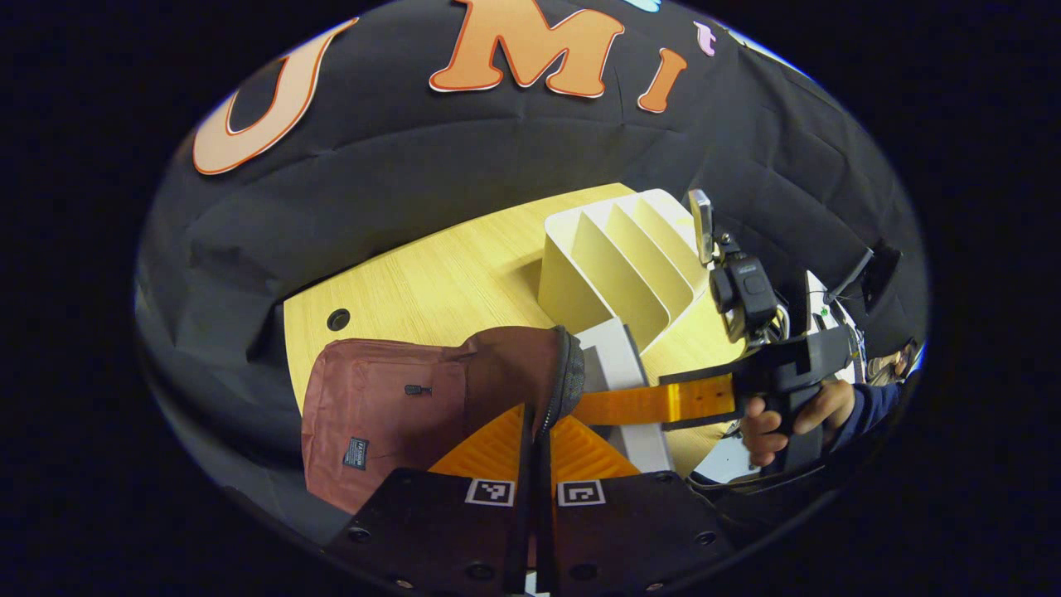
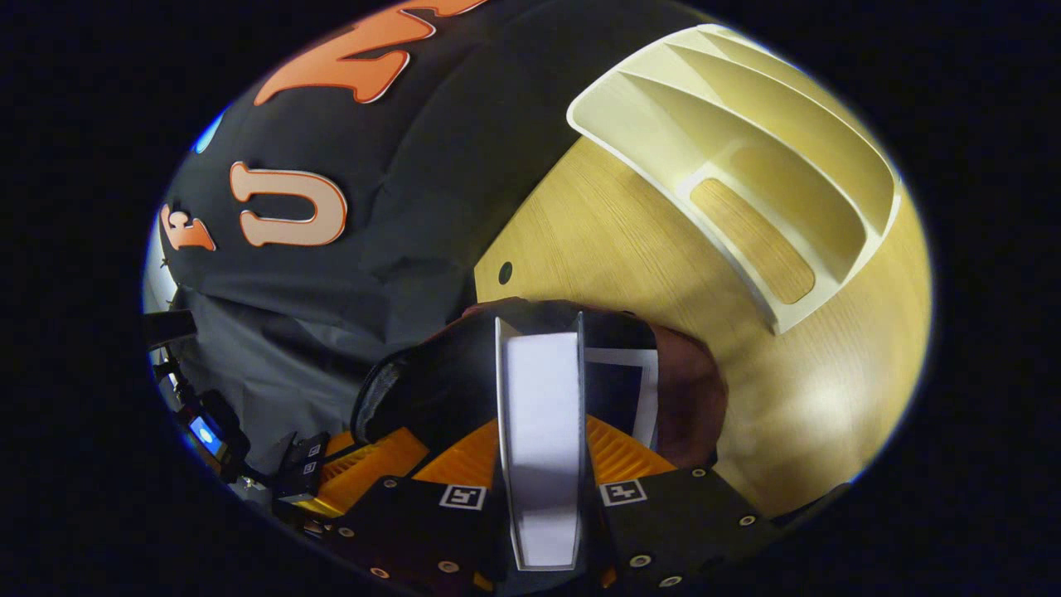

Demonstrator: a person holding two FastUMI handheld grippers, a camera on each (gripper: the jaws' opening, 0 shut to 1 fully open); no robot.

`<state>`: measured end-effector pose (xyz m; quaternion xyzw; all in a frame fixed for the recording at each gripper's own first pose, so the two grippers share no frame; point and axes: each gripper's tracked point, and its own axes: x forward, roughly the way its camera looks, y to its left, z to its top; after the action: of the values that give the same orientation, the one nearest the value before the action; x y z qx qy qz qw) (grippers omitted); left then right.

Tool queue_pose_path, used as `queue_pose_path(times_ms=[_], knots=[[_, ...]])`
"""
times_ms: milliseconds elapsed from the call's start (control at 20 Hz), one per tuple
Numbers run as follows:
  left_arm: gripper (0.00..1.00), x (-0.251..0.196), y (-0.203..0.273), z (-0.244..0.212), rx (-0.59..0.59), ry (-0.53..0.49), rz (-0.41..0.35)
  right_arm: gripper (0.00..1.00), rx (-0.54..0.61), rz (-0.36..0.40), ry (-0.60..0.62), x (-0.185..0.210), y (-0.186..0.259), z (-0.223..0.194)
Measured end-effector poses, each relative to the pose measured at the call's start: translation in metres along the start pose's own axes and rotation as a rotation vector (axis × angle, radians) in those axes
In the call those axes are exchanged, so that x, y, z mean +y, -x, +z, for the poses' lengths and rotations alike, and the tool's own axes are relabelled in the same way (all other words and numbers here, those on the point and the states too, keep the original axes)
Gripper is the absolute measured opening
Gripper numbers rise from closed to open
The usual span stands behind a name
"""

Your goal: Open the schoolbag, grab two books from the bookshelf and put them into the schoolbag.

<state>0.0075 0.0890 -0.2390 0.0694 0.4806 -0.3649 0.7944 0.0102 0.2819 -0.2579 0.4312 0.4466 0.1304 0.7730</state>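
Schoolbag [image 1: 390,414] lies open-mouthed on the wooden table [image 1: 431,282], near the white bookshelf [image 1: 622,257]. Right gripper [image 2: 539,373] clamps a pale book [image 2: 543,431] at the bag's opening (a second book [image 2: 622,390] sits inside). Left gripper [image 1: 535,414] pinches the bag's rim.

A recording booth rather than a lived-in room: black cloth wall [image 1: 431,191] hangs behind a light wooden desk [image 1: 431,290] with a cable hole [image 1: 338,319] at 9 o'clock. A cream divided bookshelf [image 2: 746,166] stands at 1 o'clock in the right gripper view
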Motion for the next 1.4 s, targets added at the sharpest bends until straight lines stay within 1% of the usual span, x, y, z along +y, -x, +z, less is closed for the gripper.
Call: queue_pose_path(times_ms=[200, 300, 500, 600, 650, 700, 750, 850, 900, 950, 1000, 1050, 1100, 1150, 1350, 1400], knots=[[0.05, -0.004, 0.002, 0.003, -0.003, -0.006, -0.012, 0.35, -0.015, 0.044, -0.044, 0.002, -0.023, -0.013], [0.05, -0.005, 0.004, 0.002, 0.003, -0.023, -0.009, 0.35, -0.036, 0.035, -0.048, -0.005, -0.032, -0.017], [0.05, -0.012, 0.005, 0.012, -0.002, -0.035, -0.001, 0.35, -0.057, 0.060, -0.046, 0.001, -0.052, -0.023], [0.05, -0.009, 0.008, 0.004, 0.002, -0.042, -0.002, 0.35, -0.060, 0.071, -0.046, 0.004, -0.063, -0.027], [0.05, -0.011, 0.011, 0.003, 0.005, -0.047, 0.000, 0.35, -0.061, 0.066, -0.040, 0.004, -0.072, -0.030], [0.05, -0.010, 0.010, 0.002, 0.005, -0.051, 0.002, 0.48, -0.067, 0.056, -0.033, 0.003, -0.078, -0.030], [0.05, -0.009, 0.011, 0.002, 0.006, -0.054, 0.006, 0.39, -0.068, 0.030, -0.029, -0.001, -0.081, -0.031], [0.05, -0.006, 0.011, 0.000, 0.004, -0.053, 0.012, 0.49, -0.068, -0.042, -0.013, -0.012, -0.084, -0.032], [0.05, -0.005, 0.013, -0.001, 0.002, -0.043, 0.014, 0.43, -0.069, -0.077, 0.011, -0.018, -0.073, -0.031], [0.05, -0.004, 0.011, -0.002, 0.001, -0.040, 0.013, 0.62, -0.071, -0.112, 0.038, -0.024, -0.070, -0.028], [0.05, -0.004, 0.010, -0.002, -0.003, -0.042, 0.009, 0.59, -0.071, -0.150, 0.074, -0.031, -0.062, -0.025], [0.05, -0.005, 0.009, -0.001, -0.011, -0.047, 0.008, 0.83, -0.076, -0.191, 0.110, -0.038, -0.051, -0.022], [0.11, -0.005, 0.007, 0.000, -0.024, -0.053, 0.010, 0.94, -0.084, -0.209, 0.139, -0.043, -0.043, -0.017], [0.07, -0.008, 0.006, -0.001, -0.035, -0.049, 0.011, 0.96, -0.093, -0.229, 0.156, -0.047, -0.036, -0.011], [0.12, -0.024, -0.002, -0.004, -0.048, -0.001, 0.018, 0.98, -0.144, -0.266, 0.243, -0.059, 0.004, 0.026], [0.17, -0.029, -0.003, -0.003, -0.051, 0.009, 0.026, 0.97, -0.165, -0.267, 0.273, -0.061, 0.019, 0.037]])
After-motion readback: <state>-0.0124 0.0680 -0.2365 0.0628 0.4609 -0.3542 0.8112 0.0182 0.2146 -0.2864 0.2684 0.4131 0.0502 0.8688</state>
